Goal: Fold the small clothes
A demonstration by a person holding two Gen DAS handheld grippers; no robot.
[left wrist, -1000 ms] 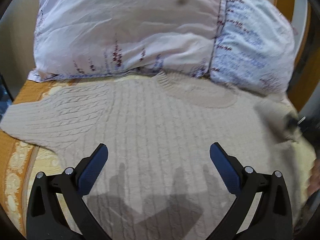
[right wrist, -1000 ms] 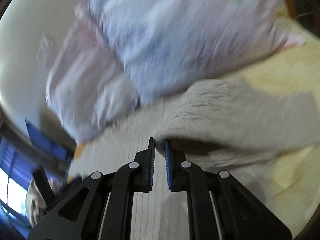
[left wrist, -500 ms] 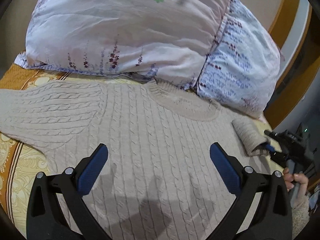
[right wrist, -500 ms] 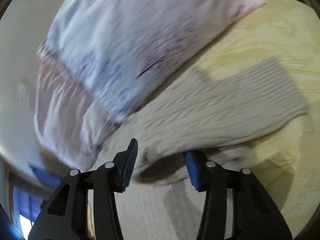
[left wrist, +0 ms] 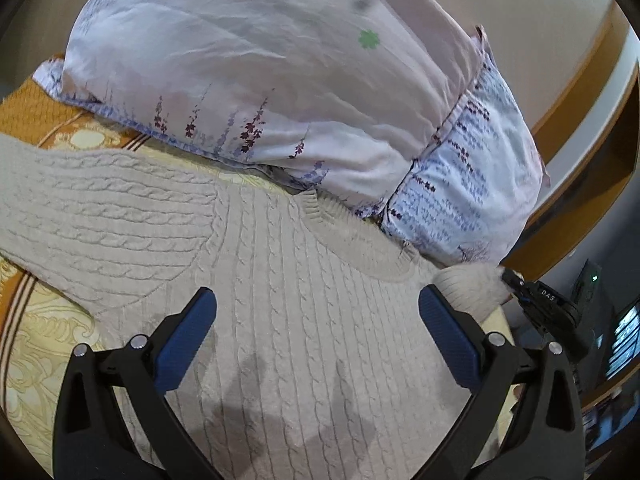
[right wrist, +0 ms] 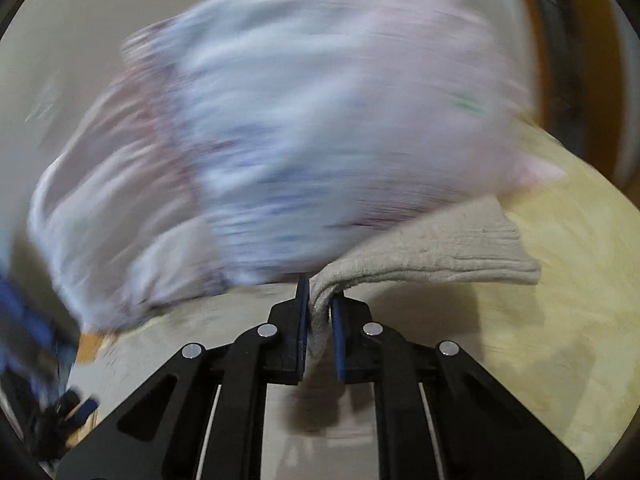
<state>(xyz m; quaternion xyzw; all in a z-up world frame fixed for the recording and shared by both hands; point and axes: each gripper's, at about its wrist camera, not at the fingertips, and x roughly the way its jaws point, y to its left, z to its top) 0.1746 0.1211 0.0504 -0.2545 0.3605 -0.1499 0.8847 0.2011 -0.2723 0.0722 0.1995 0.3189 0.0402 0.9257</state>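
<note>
A beige cable-knit sweater (left wrist: 280, 280) lies flat on the bed, neck toward the pillow, one sleeve spread to the left. My left gripper (left wrist: 318, 332) is open and empty above the sweater's chest. My right gripper (right wrist: 320, 312) is shut on the edge of the sweater's other sleeve (right wrist: 432, 256), which it holds lifted above the bed. In the left wrist view the right gripper (left wrist: 516, 280) shows at the right edge, holding the sleeve end (left wrist: 468, 284) next to the collar.
A large floral pillow (left wrist: 280, 80) lies just behind the sweater's neck; it is blurred in the right wrist view (right wrist: 300, 140). The bedspread (left wrist: 36, 344) is yellow and orange. A wooden headboard (left wrist: 580, 112) and dark furniture stand at the right.
My right gripper opened half a second ago, then shut on the sleeve again and lifted it. My left gripper stayed open and swung to the right over the sweater.
</note>
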